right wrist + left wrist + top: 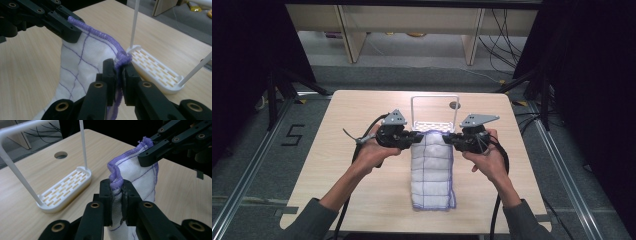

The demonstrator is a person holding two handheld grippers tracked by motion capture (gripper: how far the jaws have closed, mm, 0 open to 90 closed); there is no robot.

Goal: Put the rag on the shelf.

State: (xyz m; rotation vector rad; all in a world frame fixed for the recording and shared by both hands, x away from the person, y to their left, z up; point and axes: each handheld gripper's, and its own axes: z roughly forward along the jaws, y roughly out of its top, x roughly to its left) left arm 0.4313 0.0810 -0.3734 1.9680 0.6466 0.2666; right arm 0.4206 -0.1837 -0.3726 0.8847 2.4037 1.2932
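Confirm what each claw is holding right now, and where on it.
Both hold the white cloth by its purple-stitched far edge: the left claw is shut on one top corner, the right claw on the other. The rest hangs down to the table.

White woven cloth with purple grid lines (140, 180): soft, nubbly weave, matt, purple overlocked yarn edge looks ropey. White slotted plastic rack with thin wire-like frame (65, 191): smooth, slight sheen. Light wood-grain table (362, 190): laminate look, smooth, low gloss. Black gripper jaws: matt moulded plastic, brass-coloured metal pivot pins; grey three-cornered plates look matt plastic.
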